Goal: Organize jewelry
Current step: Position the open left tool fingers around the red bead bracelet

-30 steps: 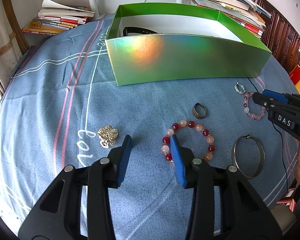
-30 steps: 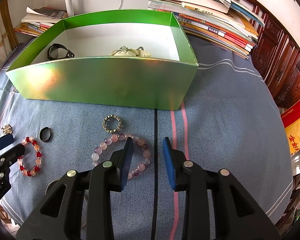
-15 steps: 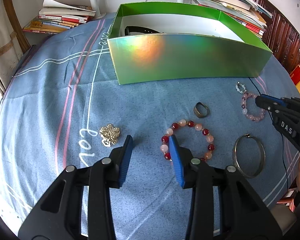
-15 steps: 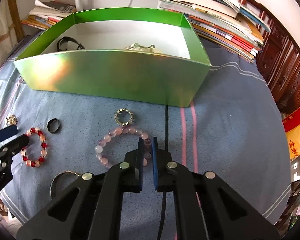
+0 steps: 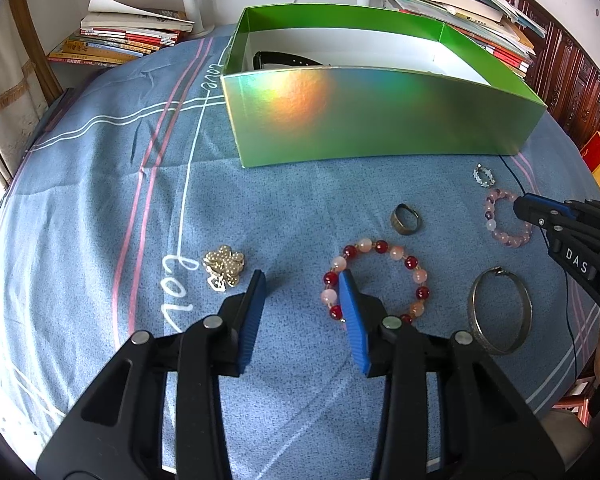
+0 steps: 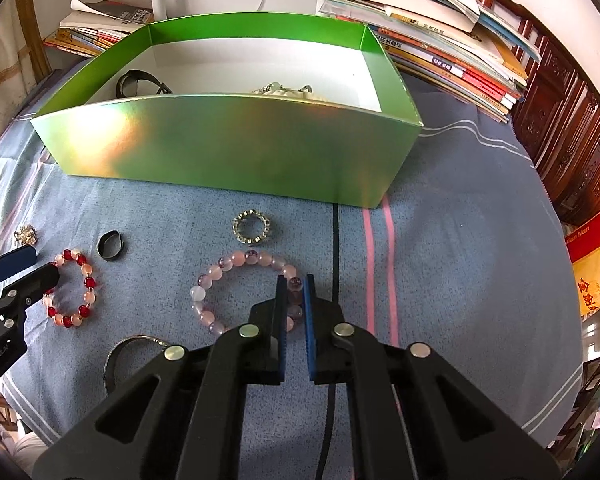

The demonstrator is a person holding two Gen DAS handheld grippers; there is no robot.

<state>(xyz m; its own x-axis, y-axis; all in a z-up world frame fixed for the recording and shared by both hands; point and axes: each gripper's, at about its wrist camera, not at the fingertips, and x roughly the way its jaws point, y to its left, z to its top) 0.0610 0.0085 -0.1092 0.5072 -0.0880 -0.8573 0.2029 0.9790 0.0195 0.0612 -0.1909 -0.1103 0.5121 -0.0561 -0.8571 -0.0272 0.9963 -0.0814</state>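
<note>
My right gripper (image 6: pixel 294 280) is shut on the right side of a pale pink and purple bead bracelet (image 6: pixel 220 276) that lies on the blue cloth. My left gripper (image 5: pixel 302 278) is open; its right finger (image 5: pixel 350 308) rests at the left side of a red and peach bead bracelet (image 5: pixel 380 276). A gold pearl brooch (image 5: pixel 224 266) lies just left of it. A green box (image 6: pixel 228 160) stands behind, with a black band (image 6: pixel 134 82) and pale jewelry (image 6: pixel 284 90) inside.
On the cloth lie a dark ring (image 5: pixel 406 220), a crystal ring (image 6: pixel 253 226) and a silver bangle (image 5: pixel 500 314). Stacks of books (image 6: pixel 440 44) line the back. A black cable (image 6: pixel 335 248) runs down the cloth. Dark wooden furniture (image 6: pixel 568 148) stands at the right.
My right gripper has closed from open onto the pink bracelet's right side. My left gripper has barely moved and stays open.
</note>
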